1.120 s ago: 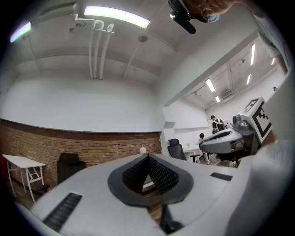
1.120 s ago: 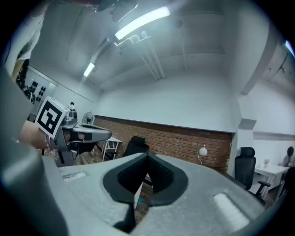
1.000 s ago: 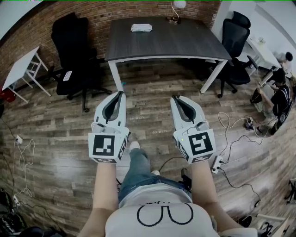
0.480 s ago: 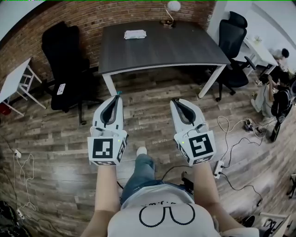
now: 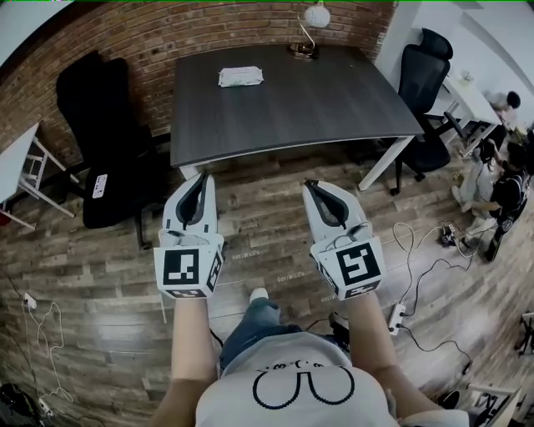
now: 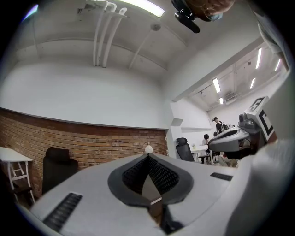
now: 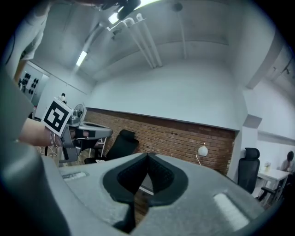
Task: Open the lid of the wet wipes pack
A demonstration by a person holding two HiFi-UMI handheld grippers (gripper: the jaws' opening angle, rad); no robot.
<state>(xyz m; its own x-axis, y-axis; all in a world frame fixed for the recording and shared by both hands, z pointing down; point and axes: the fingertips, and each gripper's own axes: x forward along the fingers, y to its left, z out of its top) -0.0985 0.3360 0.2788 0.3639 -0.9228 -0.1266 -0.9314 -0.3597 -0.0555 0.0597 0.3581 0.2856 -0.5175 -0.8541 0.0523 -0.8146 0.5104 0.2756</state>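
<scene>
The white wet wipes pack (image 5: 240,77) lies flat near the far left part of the dark table (image 5: 317,104) in the head view. My left gripper (image 5: 204,178) and right gripper (image 5: 310,183) are held side by side over the wooden floor, short of the table's near edge, both pointing toward it. Both are shut with nothing between their jaws. In the left gripper view the left gripper (image 6: 148,157) shows closed tips; the right gripper (image 7: 148,156) looks the same in its own view. The pack is not visible in either gripper view.
A black office chair (image 5: 104,158) stands left of the table and another (image 5: 421,92) at its right end. A lamp (image 5: 315,18) sits at the table's far edge. Cables and a power strip (image 5: 395,315) lie on the floor at right. People sit at far right (image 5: 501,179).
Both grippers and the person have moved forward toward the table, which now lies closer and larger in the head view. The jaws stayed shut.
</scene>
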